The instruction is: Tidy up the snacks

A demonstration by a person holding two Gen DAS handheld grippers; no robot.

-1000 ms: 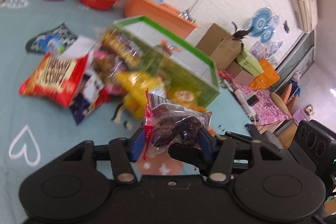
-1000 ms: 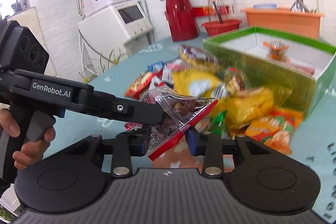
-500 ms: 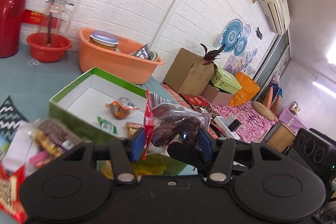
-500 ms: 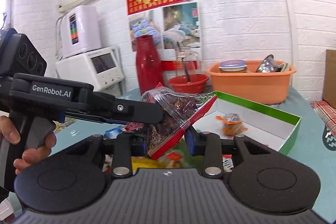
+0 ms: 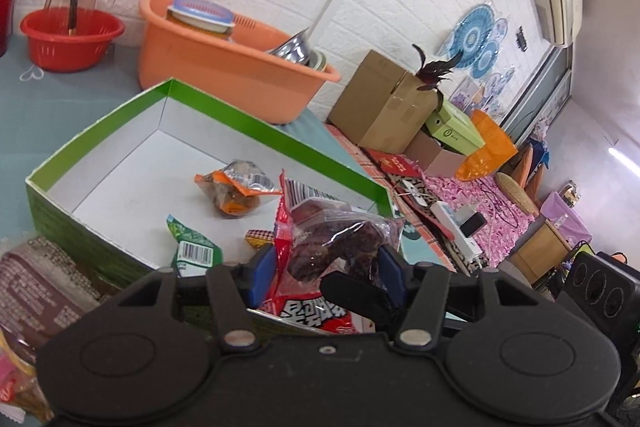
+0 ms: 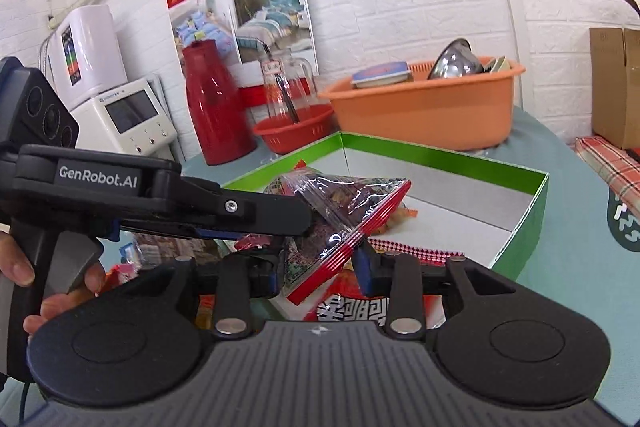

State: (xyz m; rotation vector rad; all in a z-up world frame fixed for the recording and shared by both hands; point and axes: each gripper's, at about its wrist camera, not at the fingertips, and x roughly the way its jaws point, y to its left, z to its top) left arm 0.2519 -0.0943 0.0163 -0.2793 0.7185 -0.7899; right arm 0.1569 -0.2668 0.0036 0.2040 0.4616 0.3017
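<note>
Both grippers are shut on one clear snack bag (image 5: 340, 239) with a red edge and dark dried fruit inside. My left gripper (image 5: 320, 267) holds it over the near corner of the green box (image 5: 100, 131). My right gripper (image 6: 320, 259) grips the same bag (image 6: 344, 211) from the other side, above the green box (image 6: 536, 203). The left gripper's body crosses the right wrist view at the left. Inside the box lie an orange packet (image 5: 236, 187), a green packet (image 5: 192, 247) and a red packet (image 5: 316, 311).
An orange tub (image 5: 224, 59) with dishes and a red basket (image 5: 72, 39) stand behind the box. A brown snack pack (image 5: 40, 287) lies left of the box. A red thermos (image 6: 212, 107) stands at the back. Cardboard boxes (image 5: 384, 103) sit beyond the table's right edge.
Both grippers carried the bag from over the loose snack pile up and across to above the green box, now lower and closer to its floor.
</note>
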